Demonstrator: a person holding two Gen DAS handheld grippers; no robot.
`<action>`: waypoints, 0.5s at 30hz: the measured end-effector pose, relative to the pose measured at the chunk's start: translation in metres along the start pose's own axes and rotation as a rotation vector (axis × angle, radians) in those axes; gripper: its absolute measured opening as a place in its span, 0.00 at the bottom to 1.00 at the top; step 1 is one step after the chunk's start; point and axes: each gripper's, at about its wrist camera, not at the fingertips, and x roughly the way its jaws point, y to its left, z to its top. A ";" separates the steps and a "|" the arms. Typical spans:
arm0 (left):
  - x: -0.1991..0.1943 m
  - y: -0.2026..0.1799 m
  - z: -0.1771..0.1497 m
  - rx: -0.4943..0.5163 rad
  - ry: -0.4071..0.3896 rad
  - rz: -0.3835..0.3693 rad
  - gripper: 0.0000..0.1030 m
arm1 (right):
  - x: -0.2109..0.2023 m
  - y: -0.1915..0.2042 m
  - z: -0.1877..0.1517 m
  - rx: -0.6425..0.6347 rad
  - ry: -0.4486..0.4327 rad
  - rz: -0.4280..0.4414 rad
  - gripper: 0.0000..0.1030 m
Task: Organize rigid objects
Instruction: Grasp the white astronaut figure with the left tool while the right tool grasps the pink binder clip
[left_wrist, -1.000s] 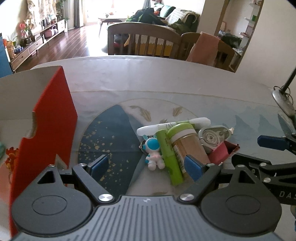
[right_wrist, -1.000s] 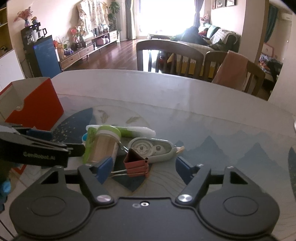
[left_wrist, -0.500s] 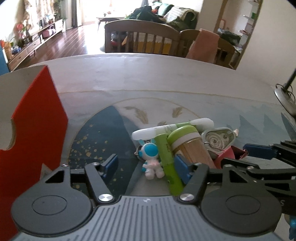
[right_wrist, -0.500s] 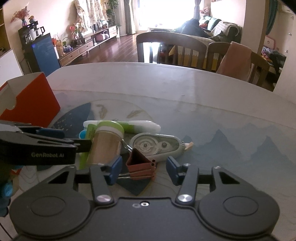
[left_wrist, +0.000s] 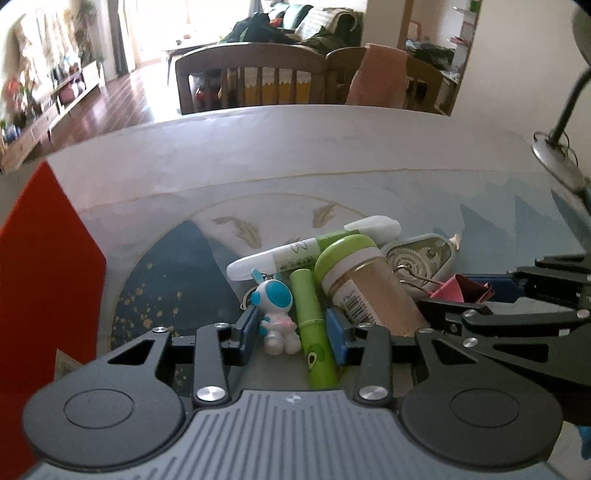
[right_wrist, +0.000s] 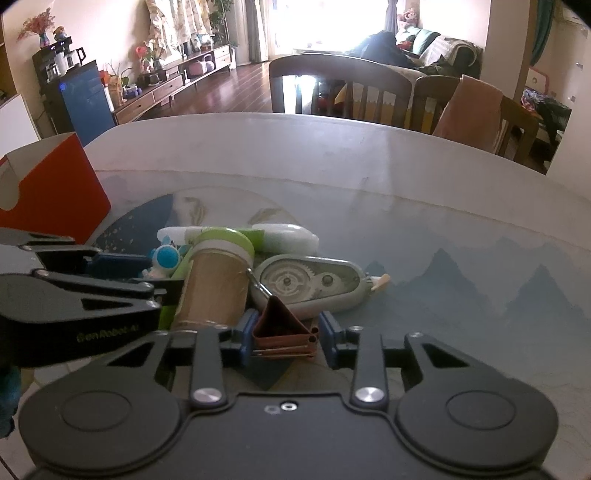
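Right gripper is clenched on the red binder clip, which lies on the table just in front of the correction tape dispenser. Left gripper is closing around the astronaut figurine and green marker, its 2 pads close beside both, next to the green-lidded jar

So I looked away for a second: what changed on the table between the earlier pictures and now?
Both tongs came down onto the pile and narrowed. The right tongs have shut on the binder clip. The left tongs are closing, with the astronaut toy and green pen between them. The jar, tape dispenser, white tube and red box lie as before.
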 end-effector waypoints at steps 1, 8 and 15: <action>-0.001 -0.003 0.000 0.019 -0.007 0.008 0.37 | 0.000 0.000 0.000 0.000 0.002 0.001 0.32; 0.001 -0.013 -0.002 0.101 -0.037 0.032 0.36 | 0.002 -0.004 -0.003 0.007 0.005 0.001 0.32; -0.001 0.001 0.005 -0.014 -0.015 -0.035 0.36 | 0.002 -0.005 -0.004 0.020 0.003 0.006 0.32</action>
